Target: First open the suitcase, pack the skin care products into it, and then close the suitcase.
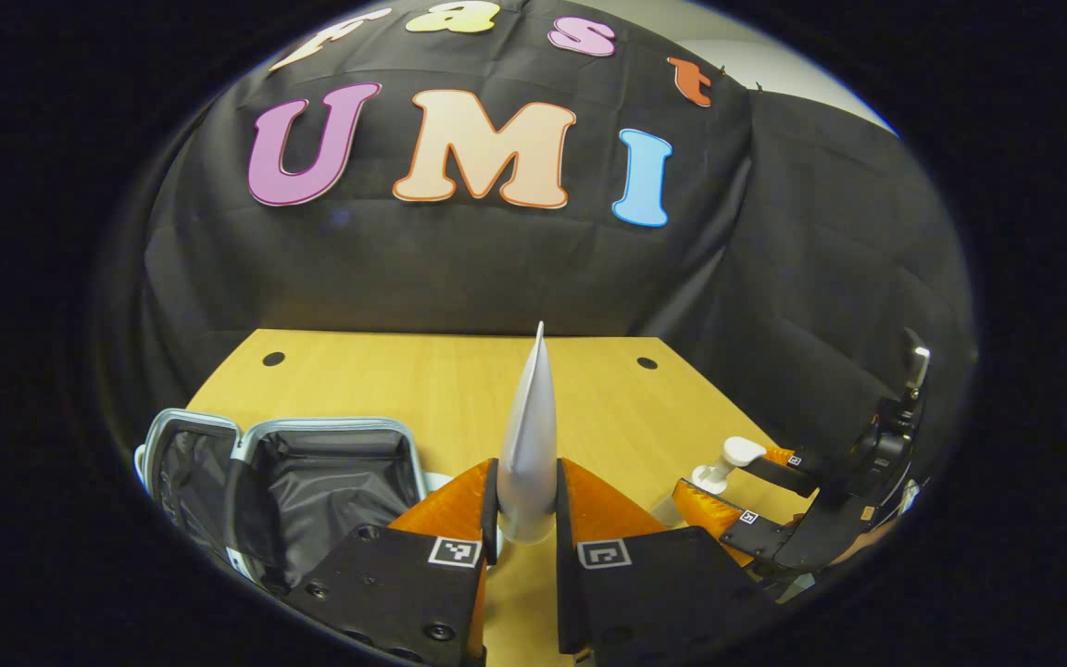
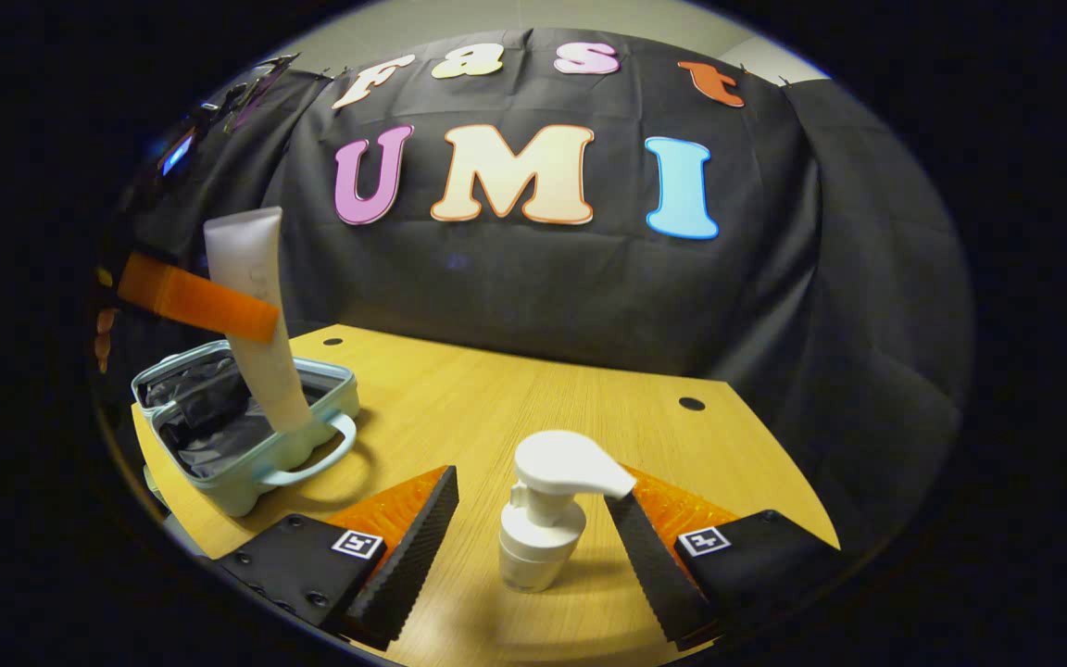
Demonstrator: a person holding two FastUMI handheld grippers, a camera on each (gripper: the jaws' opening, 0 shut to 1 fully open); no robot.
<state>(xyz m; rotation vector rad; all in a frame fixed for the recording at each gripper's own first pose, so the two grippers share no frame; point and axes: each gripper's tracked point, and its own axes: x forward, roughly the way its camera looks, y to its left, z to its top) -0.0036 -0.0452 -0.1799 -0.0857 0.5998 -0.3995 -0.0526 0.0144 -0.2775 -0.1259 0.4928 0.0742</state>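
Suitcase (image 1: 311, 491) lay open on the desk (image 1: 422, 380), its dark lining bare at about eight o'clock in the left gripper view, so the opening step was judged done. No product could be seen inside it from either view, though part of the interior was hidden.

The left gripper (image 1: 526, 519) was closed on a pale squeeze tube (image 1: 532, 435), both fingers pressed against its lower body, with the crimped end pointed toward twelve o'clock. In the right gripper view the same tube (image 2: 256, 315) was seen held tilted above the suitcase (image 2: 246, 435) at about nine o'clock, its cap end low over the near rim; whether it touched the rim could not be told. Packing of this first item was therefore judged to be under way, not finished.

The right gripper (image 2: 533, 537) was held wide open around a white pump bottle (image 2: 543, 519) that stood upright on the desk (image 2: 496, 408). The bottle was between the jaws with a clear gap at the left finger; the right fingertip was just beside the pump spout, and contact could not be confirmed. Nothing was gripped by it yet.

Left to do, by this reading: the tube to be released inside, the pump bottle to be grasped and packed, and the lid to be closed.
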